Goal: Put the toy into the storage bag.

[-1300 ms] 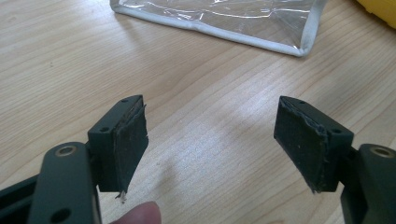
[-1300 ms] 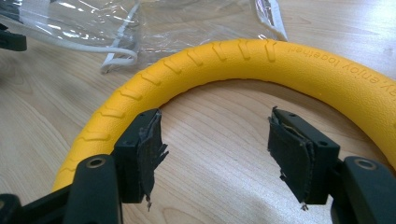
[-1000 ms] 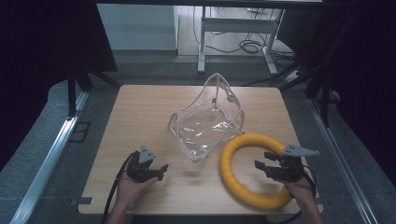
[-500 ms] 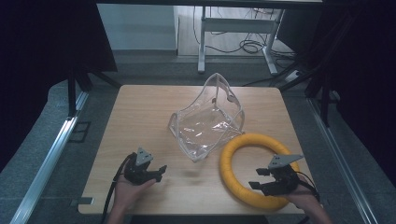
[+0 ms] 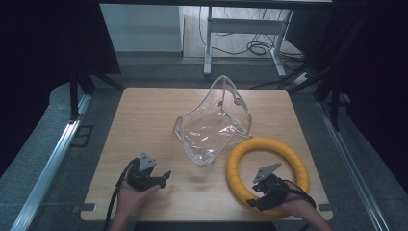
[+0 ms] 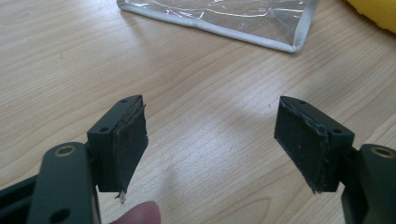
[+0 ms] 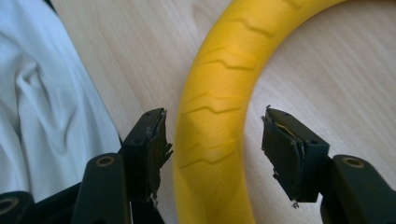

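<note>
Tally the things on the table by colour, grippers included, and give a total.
Yellow: 1, the ring
Clear: 1, the plastic bag
Black: 2, the left gripper and the right gripper
Total: 4

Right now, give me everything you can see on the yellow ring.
The yellow ring is a thick closed hoop, matte, rubbery or foam-like, with shallow chevron grooves along its top. It lies flat on the wooden table at the near right, its far-left edge against or just beside the clear bag. The right gripper straddles its near rim; the jaws have just been closing, one each side, pads not yet pressing.
</note>
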### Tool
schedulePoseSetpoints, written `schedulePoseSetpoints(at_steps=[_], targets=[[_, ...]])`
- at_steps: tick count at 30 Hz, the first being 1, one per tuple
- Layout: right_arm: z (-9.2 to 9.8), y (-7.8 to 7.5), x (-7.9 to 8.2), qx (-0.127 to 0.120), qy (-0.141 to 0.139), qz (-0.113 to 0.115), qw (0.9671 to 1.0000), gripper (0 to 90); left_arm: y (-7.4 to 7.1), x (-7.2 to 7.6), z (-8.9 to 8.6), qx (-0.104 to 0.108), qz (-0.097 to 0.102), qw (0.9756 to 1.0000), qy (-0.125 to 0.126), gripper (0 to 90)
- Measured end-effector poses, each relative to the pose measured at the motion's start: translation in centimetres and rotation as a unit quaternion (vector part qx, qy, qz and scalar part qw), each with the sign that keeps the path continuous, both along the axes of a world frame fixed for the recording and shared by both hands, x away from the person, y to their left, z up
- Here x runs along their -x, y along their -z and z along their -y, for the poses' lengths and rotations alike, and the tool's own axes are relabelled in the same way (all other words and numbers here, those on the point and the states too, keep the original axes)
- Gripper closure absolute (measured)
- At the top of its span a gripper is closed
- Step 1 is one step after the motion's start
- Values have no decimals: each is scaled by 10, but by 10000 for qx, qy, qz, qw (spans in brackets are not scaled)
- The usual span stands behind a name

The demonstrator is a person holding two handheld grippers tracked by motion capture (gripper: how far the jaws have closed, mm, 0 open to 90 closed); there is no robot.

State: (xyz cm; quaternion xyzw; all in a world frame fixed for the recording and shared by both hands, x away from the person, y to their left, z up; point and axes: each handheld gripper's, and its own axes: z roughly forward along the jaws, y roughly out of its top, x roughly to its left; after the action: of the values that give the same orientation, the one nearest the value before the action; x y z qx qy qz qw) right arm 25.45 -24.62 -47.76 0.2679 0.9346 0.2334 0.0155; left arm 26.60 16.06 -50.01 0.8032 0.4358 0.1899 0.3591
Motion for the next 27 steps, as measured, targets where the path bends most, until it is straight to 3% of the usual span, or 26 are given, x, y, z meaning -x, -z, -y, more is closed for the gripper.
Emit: schedulePoseSetpoints(at_steps=[5, 9, 15, 19, 21, 27], targets=[[-8, 3, 1, 369, -156, -141, 9991, 414, -1, 1, 1, 7, 18, 10000, 8, 256], [-13, 11, -1, 745, -285, -231, 9965, 444, -1, 1, 1, 43, 22, 10000, 24, 256], [-18, 17, -4, 941, -302, -313, 9946, 471, 0, 1, 1, 53, 7, 10000, 21, 256], [-18, 19, -8, 935, -317, -482, 9940, 483, 0, 1, 1, 60, 5, 10000, 35, 256], [-17, 21, -12, 872, -300, -694, 9933, 490, 0, 1, 1, 55, 4, 10000, 48, 256], [-22, 21, -12, 1067, -332, -664, 9915, 492, 0, 1, 2, 66, -3, 10000, 67, 256]])
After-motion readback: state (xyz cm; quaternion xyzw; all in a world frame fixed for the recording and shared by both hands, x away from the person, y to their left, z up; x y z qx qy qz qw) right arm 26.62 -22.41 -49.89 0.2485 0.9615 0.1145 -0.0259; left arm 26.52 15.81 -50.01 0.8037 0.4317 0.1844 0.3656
